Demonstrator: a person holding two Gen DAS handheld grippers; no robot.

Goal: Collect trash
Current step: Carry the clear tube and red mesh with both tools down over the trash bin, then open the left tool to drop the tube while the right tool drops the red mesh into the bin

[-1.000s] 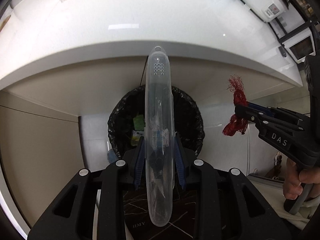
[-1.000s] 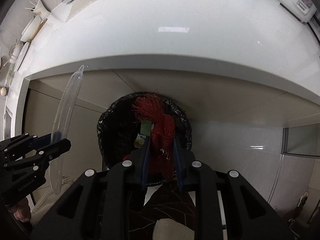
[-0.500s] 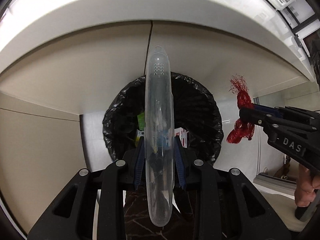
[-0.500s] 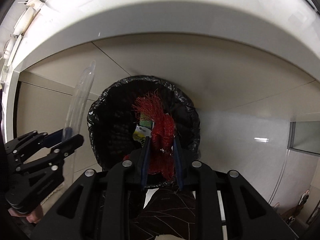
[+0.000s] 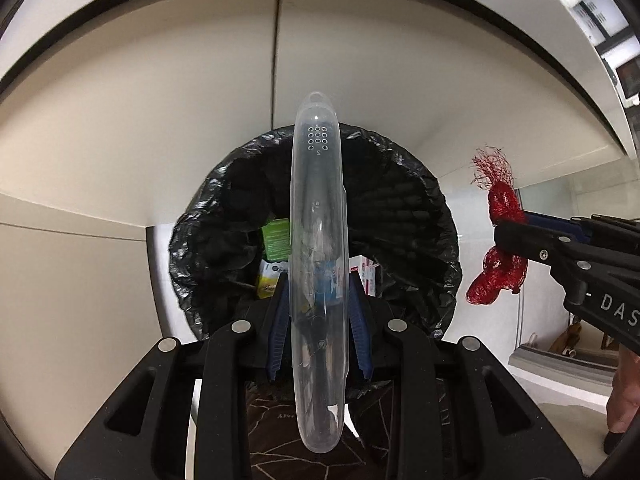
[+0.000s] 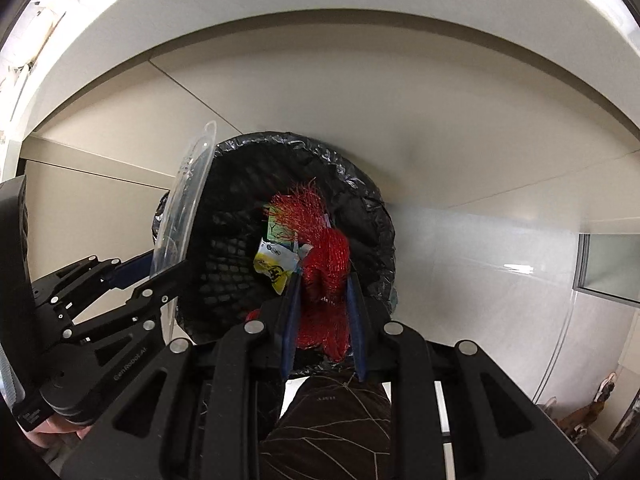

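Observation:
My left gripper [image 5: 318, 292] is shut on a long clear plastic case [image 5: 318, 240] and holds it upright over the black-lined trash bin [image 5: 404, 208]. My right gripper [image 6: 322, 284] is shut on a bunched red mesh net [image 6: 326, 276] above the same bin [image 6: 360, 216]. The net [image 5: 500, 252] and the right gripper [image 5: 516, 236] show at the right in the left wrist view, beside the bin's rim. The case [image 6: 184, 208] and the left gripper [image 6: 160, 272] show at the left in the right wrist view. Green and yellow packets [image 5: 274, 252] lie inside the bin.
The bin stands on the floor against beige cabinet fronts [image 5: 160, 100], below a white counter edge [image 6: 280, 8]. A pale floor [image 6: 480, 272] lies to the right. A dark patterned surface [image 6: 332, 428] sits below the grippers.
Both grippers have dropped lower and closer to the bin, which now looks larger. The counter has slid up out of view. Both grips are unchanged.

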